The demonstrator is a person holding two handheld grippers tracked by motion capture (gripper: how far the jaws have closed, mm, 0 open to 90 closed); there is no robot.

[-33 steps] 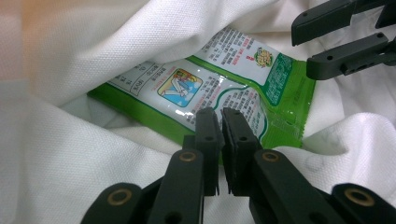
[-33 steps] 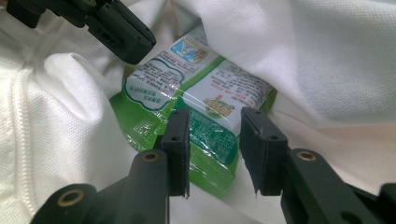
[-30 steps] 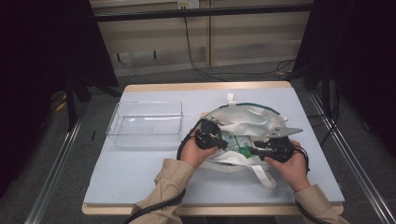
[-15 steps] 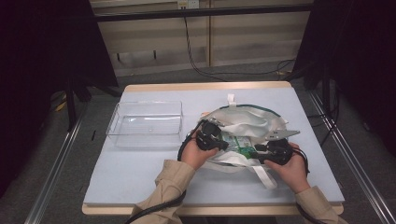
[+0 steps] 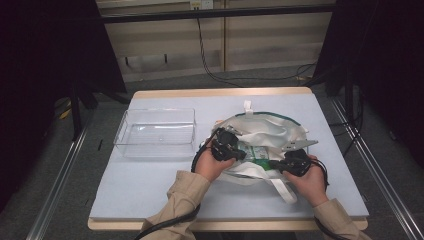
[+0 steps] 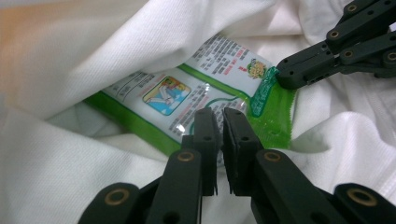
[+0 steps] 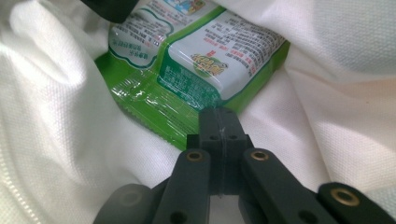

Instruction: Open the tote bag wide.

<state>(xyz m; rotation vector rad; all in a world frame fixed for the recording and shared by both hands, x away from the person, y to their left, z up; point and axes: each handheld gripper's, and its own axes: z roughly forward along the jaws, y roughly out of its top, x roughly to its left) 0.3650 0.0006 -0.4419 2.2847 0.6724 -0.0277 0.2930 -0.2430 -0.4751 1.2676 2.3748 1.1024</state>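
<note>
Right tool (image 7: 219,122) just clamped on green packet (image 7: 196,60) inside white bag (image 5: 270,127); left tool (image 6: 219,122) closed, empty; tray (image 5: 156,132) awaiting packet.

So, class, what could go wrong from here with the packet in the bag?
The right gripper, jaws just closed, pinches only the thin sealed edge of the green packet: it may slip or tear. The cloth of the white bag folds over the packet and could snag it.
</note>
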